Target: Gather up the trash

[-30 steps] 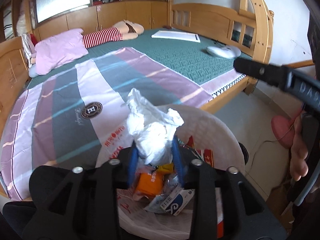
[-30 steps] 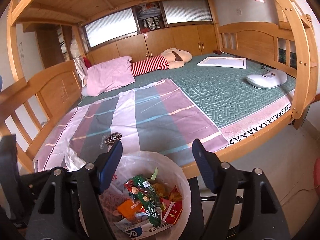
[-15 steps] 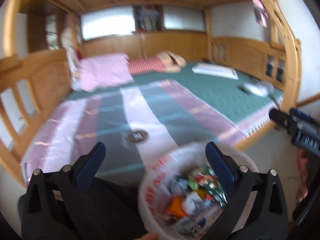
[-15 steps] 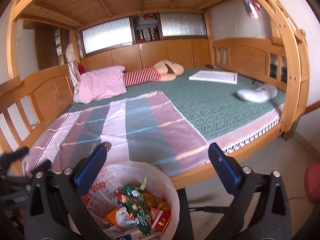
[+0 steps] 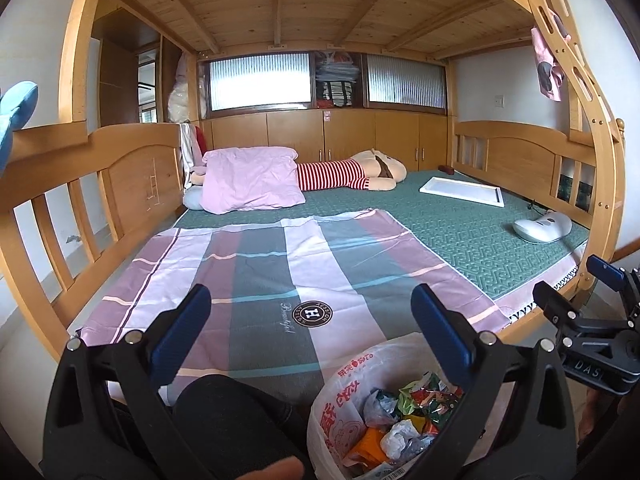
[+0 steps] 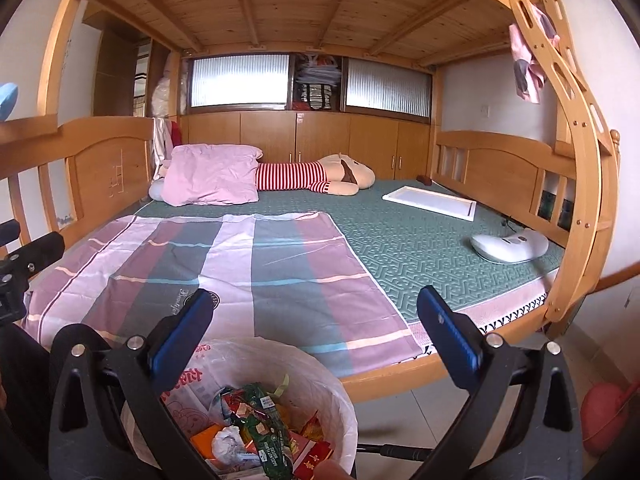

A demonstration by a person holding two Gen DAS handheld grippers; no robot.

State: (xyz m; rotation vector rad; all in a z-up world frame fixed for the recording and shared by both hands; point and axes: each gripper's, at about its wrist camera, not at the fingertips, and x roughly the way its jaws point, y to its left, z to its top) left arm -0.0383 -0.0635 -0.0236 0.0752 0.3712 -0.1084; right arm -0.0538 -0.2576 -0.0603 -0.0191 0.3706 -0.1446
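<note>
Both grippers, left [image 5: 310,328] and right [image 6: 316,332], hang jaws released above the bagged bin [image 6: 340,400] holding wrappers [image 6: 260,424].

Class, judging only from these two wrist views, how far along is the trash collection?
Done: crumpled tissue and wrappers already lie in the lined trash bin. In hand: nothing; left gripper and right gripper are both open and empty. Left: no loose trash shows on the bed, so it looks nearly finished.

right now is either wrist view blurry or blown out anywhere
Left wrist view: sharp, strong fisheye bending of the bed frame, frosted windows bright but not clipped. Right wrist view: equally sharp, the white device slightly glaring, corners vignetted dark.
</note>
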